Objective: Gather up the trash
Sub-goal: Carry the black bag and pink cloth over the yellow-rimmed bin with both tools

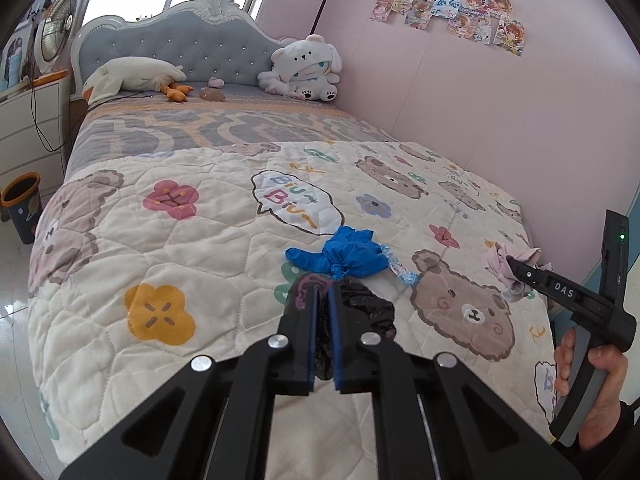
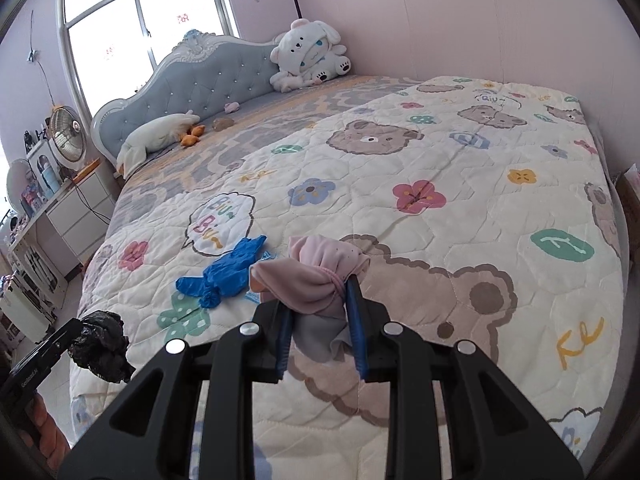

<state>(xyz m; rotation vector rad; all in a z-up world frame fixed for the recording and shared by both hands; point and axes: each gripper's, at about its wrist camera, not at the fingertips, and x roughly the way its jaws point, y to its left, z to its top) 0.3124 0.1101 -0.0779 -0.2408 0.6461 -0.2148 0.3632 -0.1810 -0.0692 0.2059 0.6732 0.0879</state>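
Note:
My left gripper [image 1: 322,286] is shut on a crumpled black plastic bag [image 1: 368,312], held just above the quilt; the bag also shows in the right wrist view [image 2: 102,346]. My right gripper [image 2: 310,286] is shut on a bunched pink cloth [image 2: 316,274], which also shows in the left wrist view [image 1: 508,270] at the right gripper's tips. A knotted blue glove [image 1: 346,258] lies on the quilt just beyond the left gripper; it also shows in the right wrist view [image 2: 226,270]. A small clear-blue wrapper [image 1: 400,270] lies beside the glove.
The bed's quilt [image 1: 200,248] has bear and flower prints. A waste bin [image 1: 22,210] with an orange rim stands on the floor left of the bed. Plush toys [image 1: 306,68] sit by the headboard. A white drawer unit [image 1: 28,128] and a fan [image 1: 56,32] stand at left.

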